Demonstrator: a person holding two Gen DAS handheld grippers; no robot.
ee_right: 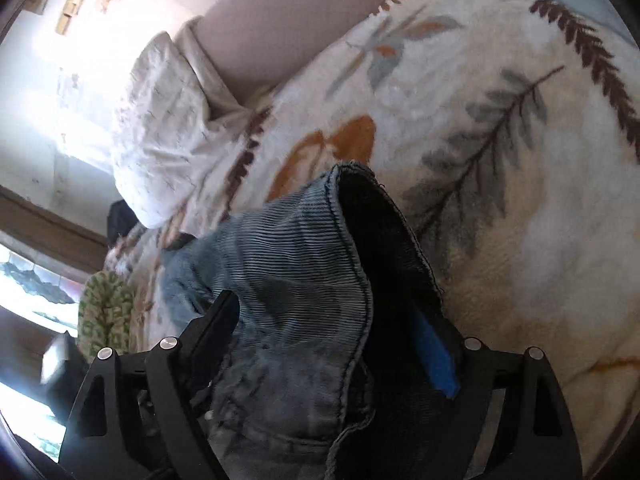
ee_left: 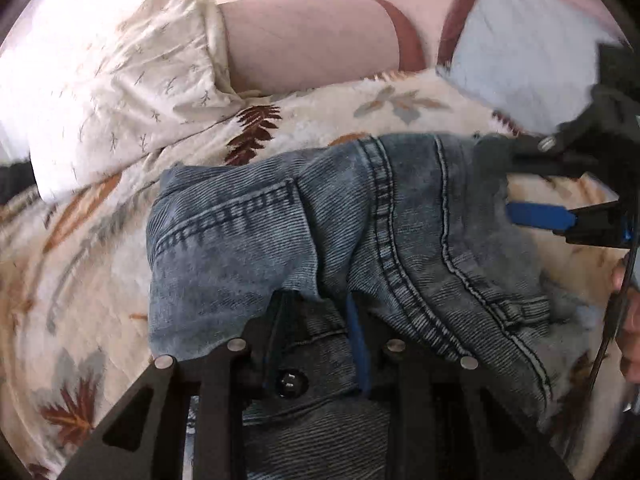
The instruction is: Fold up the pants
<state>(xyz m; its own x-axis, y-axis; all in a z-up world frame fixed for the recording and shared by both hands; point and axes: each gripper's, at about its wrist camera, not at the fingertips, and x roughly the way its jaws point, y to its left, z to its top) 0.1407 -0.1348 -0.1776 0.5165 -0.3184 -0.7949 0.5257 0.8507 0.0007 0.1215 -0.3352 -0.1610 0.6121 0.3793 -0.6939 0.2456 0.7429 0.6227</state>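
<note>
The pants [ee_left: 304,236] are faded blue denim, ribbed and matt, with raised stitched seams; a dark glossy button [ee_left: 291,383] sits between the left gripper [ee_left: 320,320] fingers. Both tongs are matt black plastic with shiny metal rivets, the right gripper [ee_right: 332,332] likewise. Beyond them lies a fluffy leaf-printed blanket [ee_right: 520,184].

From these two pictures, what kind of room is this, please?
Most likely a bedroom. The jeans lie on a bed covered by a leaf-patterned blanket, with a white pillow against a pink padded headboard.
</note>
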